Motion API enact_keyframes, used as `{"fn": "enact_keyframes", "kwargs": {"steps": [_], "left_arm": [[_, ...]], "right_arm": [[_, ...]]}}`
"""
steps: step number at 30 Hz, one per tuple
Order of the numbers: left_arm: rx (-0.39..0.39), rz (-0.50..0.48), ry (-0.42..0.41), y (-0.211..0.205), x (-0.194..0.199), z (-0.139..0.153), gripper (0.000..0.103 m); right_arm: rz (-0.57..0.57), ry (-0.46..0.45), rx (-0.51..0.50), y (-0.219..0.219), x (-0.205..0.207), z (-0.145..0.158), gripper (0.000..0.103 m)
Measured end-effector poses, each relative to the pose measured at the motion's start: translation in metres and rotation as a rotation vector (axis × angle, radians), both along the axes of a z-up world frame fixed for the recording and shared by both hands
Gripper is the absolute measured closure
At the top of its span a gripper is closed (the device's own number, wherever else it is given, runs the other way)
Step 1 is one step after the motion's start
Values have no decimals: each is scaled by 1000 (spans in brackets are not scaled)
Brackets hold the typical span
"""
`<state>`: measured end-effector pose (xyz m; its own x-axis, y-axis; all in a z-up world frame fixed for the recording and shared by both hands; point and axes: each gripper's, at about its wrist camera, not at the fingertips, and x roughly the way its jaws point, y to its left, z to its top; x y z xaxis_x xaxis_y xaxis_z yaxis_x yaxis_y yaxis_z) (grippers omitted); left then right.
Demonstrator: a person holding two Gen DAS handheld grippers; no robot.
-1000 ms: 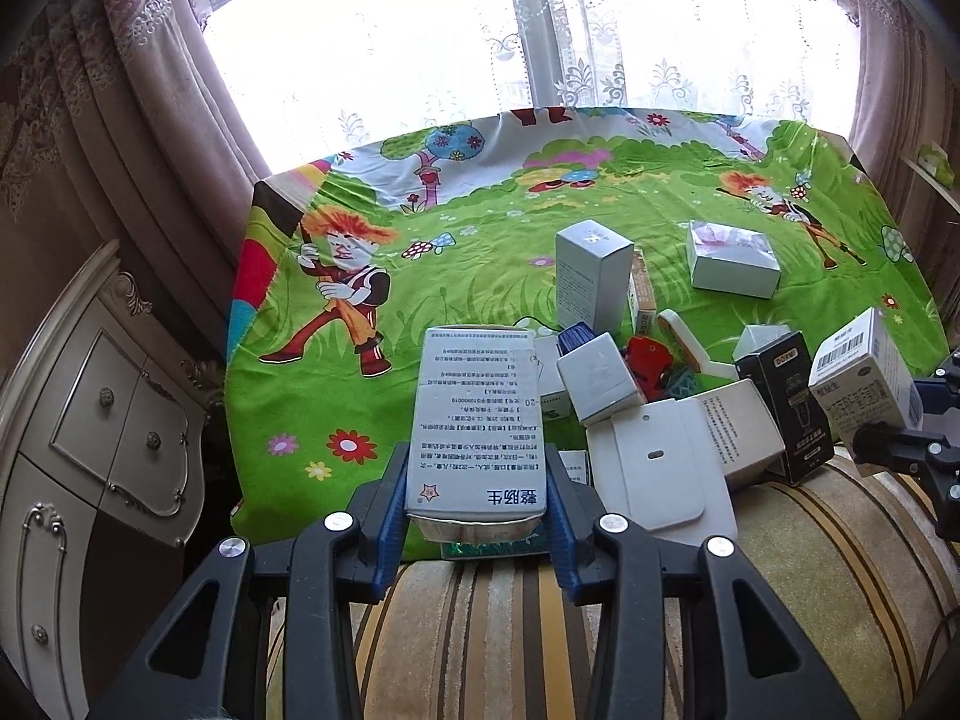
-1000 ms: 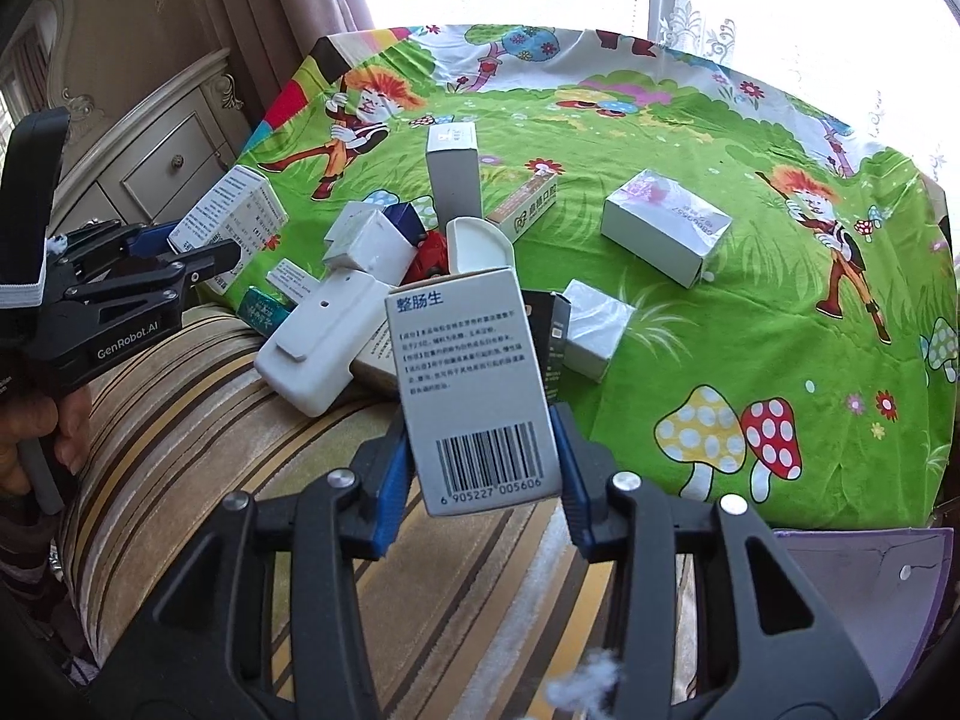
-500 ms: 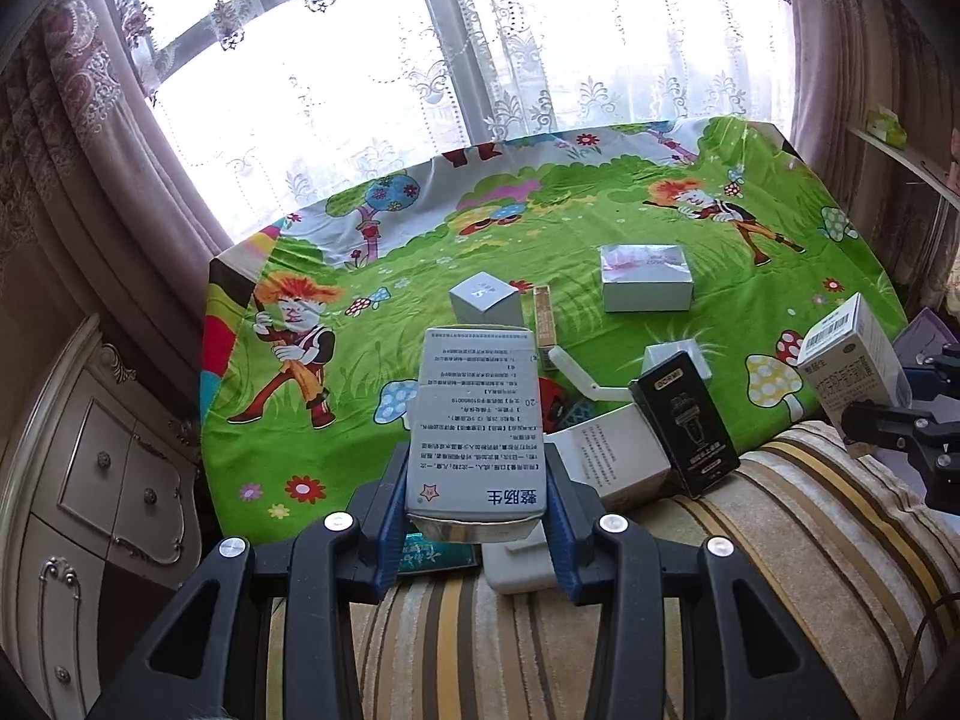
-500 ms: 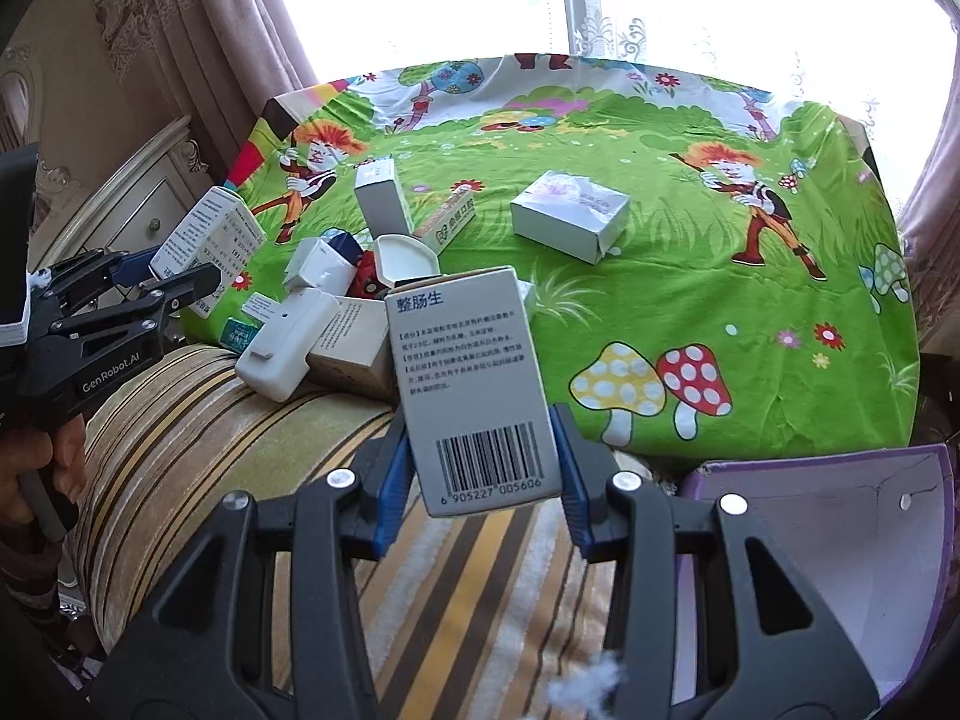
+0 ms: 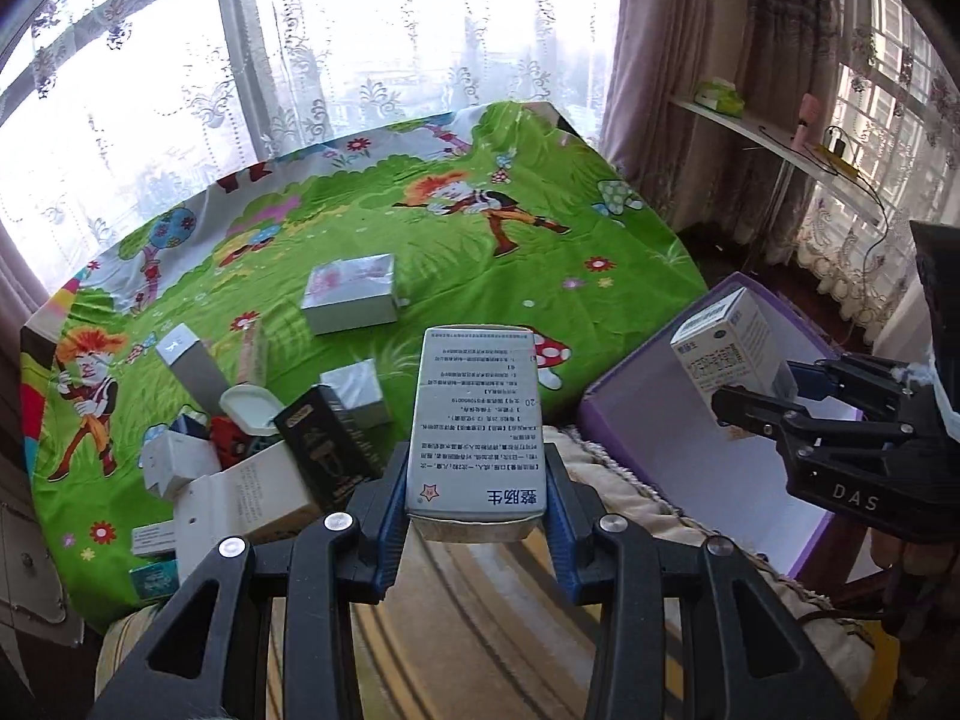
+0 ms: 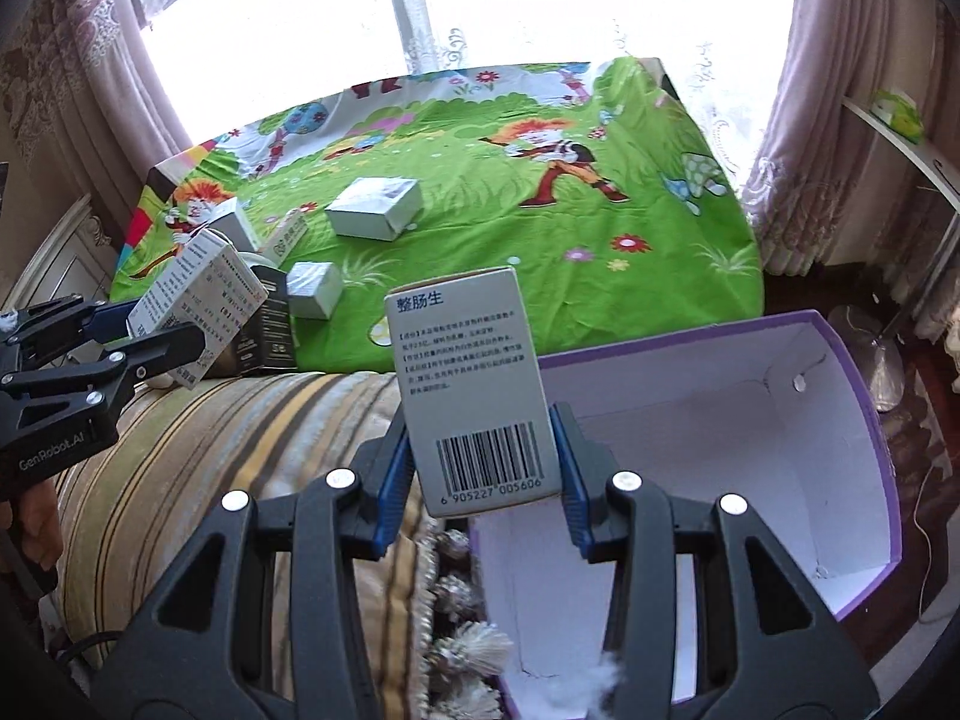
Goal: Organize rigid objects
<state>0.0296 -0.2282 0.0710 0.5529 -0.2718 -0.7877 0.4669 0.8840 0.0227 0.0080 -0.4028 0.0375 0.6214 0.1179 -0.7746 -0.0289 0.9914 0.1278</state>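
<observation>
Claws [image 5: 477, 504] [image 6: 483, 480] each clamp rectangular cardboard medicine boxes [image 5: 477, 420] [image 6: 474, 384].

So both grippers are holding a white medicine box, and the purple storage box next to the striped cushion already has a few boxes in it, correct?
Not quite. The purple storage box is still empty: the right wrist view shows only its bare white inside. The rest holds: the left gripper and the right gripper each grip a white medicine box, and the storage box sits next to the striped cushion.
</observation>
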Motion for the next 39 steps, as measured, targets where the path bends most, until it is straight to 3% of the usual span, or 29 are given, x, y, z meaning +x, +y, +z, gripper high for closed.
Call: {"fn": "enact_keyframes", "kwargs": {"steps": [8, 10, 13, 18, 28, 39], "left_arm": [[-181, -212, 134, -55, -18, -13, 59], [-178, -239, 139, -63, -24, -16, 45], [-190, -239, 139, -61, -25, -17, 41], [-217, -178, 146, -44, -16, -18, 40], [-277, -85, 116, 6, -15, -13, 39], [-331, 177, 113, 109, -2, -17, 39]], "right_arm": [[-154, 51, 11, -48, -17, -17, 55], [-184, 72, -8, -55, -18, -21, 55], [-199, 69, -11, -60, -22, -23, 52], [-188, 26, 42, -57, -26, -17, 36], [-103, 18, 73, -27, -18, -6, 29], [-4, 43, 58, 19, -5, 0, 21]]}}
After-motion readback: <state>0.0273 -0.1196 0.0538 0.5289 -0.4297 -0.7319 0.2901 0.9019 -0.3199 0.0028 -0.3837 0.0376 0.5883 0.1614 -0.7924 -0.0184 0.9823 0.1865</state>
